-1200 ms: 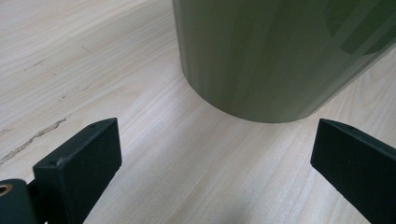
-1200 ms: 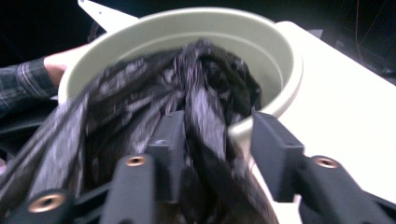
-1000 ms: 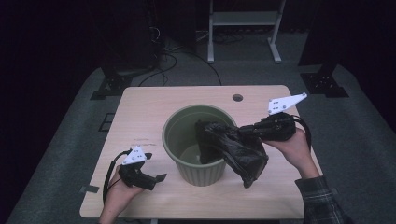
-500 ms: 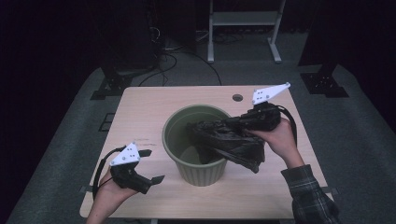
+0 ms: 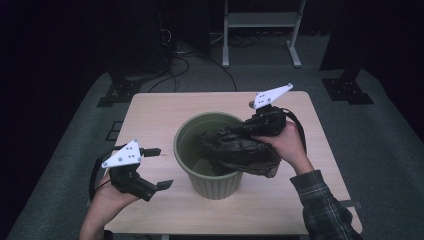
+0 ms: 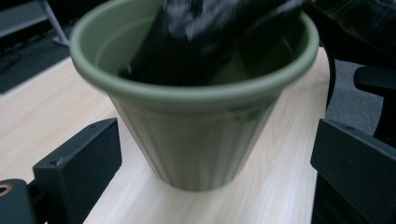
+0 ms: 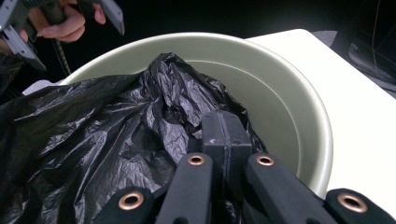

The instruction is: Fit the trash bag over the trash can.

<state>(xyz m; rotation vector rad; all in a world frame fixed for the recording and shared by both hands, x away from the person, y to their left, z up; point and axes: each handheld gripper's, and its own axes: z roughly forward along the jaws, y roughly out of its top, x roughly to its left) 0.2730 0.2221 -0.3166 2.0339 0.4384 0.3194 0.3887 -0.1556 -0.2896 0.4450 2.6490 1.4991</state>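
- The black plastic bag (image 5: 240,150) is crumpled and shiny, with many small folds that catch the light.
- It lies across the right side of the green bin (image 5: 207,182): one part hangs inside the bin, the other part bulges over the rim toward the person's right hand.
- In the right gripper view the bag (image 7: 116,135) rises in a wrinkled peak in front of the pale inner wall of the bin (image 7: 289,121).
- The right gripper (image 5: 250,131) has its jaws pressed together on a fold of the bag, just above the rim.
- The left gripper (image 5: 157,167) is held near the left side of the bin, apart from it; its jaws stand wide apart with nothing between them.
- The bin is round with a ribbed outer wall (image 6: 196,135), and it stands upright in the middle of the light wooden surface (image 5: 160,115).
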